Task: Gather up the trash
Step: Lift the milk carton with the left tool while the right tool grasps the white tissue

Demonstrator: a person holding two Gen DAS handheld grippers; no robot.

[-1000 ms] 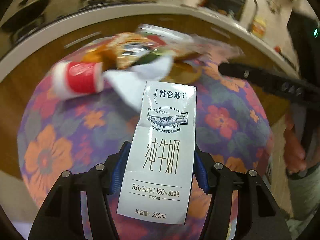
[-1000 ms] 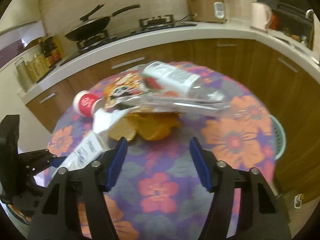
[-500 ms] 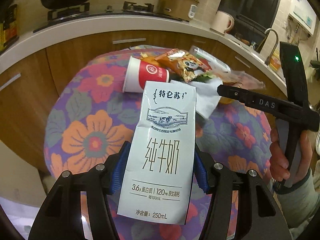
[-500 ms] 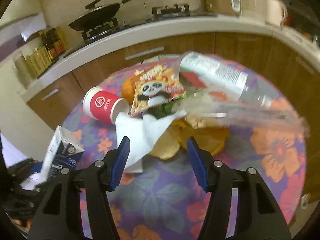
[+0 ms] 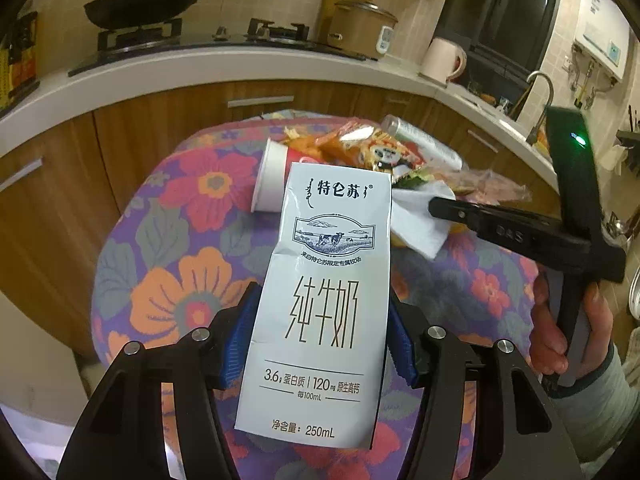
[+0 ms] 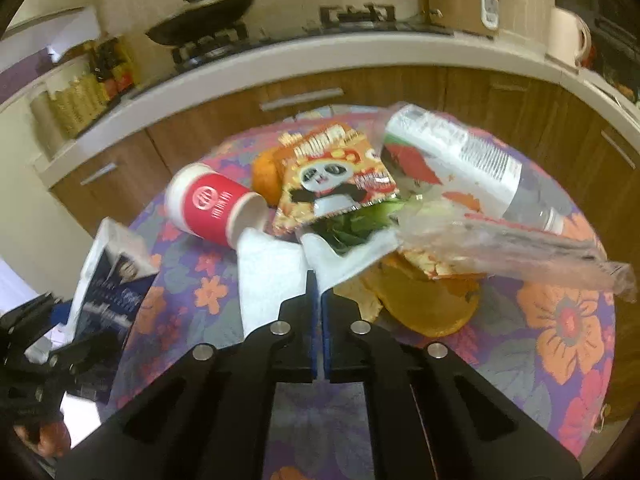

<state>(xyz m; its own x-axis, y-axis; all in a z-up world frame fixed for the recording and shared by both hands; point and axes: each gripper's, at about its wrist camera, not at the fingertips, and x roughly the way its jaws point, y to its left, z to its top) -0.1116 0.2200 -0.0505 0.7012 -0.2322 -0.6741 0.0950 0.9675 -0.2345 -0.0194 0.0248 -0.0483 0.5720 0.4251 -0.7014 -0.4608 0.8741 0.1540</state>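
The left gripper [image 5: 322,336] clamps a white milk carton [image 5: 320,304] between its blue pads [image 5: 240,340], the carton held upright above the near edge of a round table with a floral cloth [image 5: 176,264]. From the right wrist camera the same carton [image 6: 114,280] shows at the far left, off the table's left edge, in the left gripper [image 6: 60,344].

The right gripper [image 6: 319,280] has its jaws pressed together at the edge of a white napkin [image 6: 272,276]; a fold of the paper seems to be pinched between the tips, though the blur makes that uncertain. In the left wrist view its black finger [image 5: 452,208] lies over the napkin [image 5: 420,216], and the person's right hand [image 5: 568,328] grips its handle.

Just behind the napkin sits the rest of the trash pile: a red paper cup [image 6: 212,208] on its side with its mouth toward the napkin, an orange snack bag with a panda [image 6: 332,180], some green leaves [image 6: 352,220] under the bag's lower edge, orange peel [image 6: 424,300] to the right, a crumpled clear wrapper [image 6: 512,248], and a plastic bottle [image 6: 460,160] lying tilted across the pile.

Beyond the table runs a curved counter [image 5: 240,68] with wooden cabinets [image 5: 168,136], a frying pan [image 5: 148,0] on the stove, a rice cooker [image 5: 360,28] and a pale kettle [image 5: 442,60].
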